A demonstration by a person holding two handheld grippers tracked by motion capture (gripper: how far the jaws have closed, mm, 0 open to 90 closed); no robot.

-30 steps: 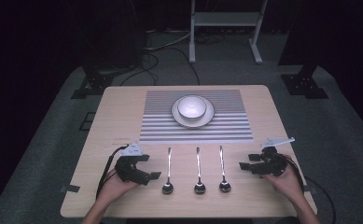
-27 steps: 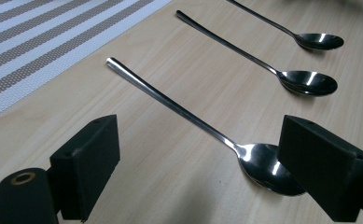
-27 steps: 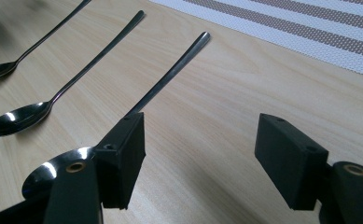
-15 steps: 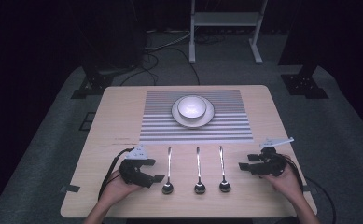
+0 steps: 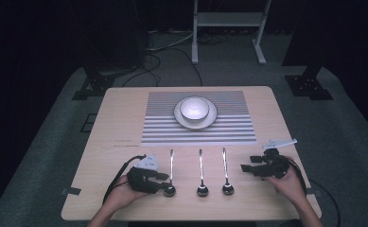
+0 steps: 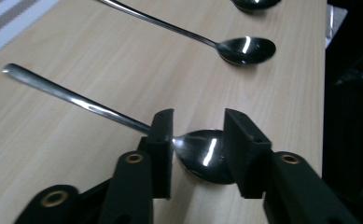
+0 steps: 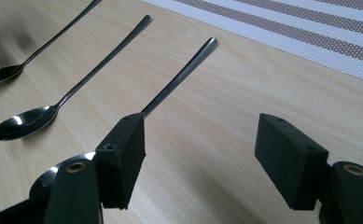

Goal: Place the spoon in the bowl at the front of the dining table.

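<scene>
Pale wood table (image 5: 125, 118) is lying under both grippers, grey carpet around it. Beyond them, a bowl (image 5: 195, 108) is sitting empty on a striped mat (image 5: 233, 124). Left gripper (image 6: 198, 135) is straddling the nearest spoon (image 6: 202, 151), jaws apart, not yet gripping. Right gripper (image 7: 200, 154) is waiting open.
</scene>
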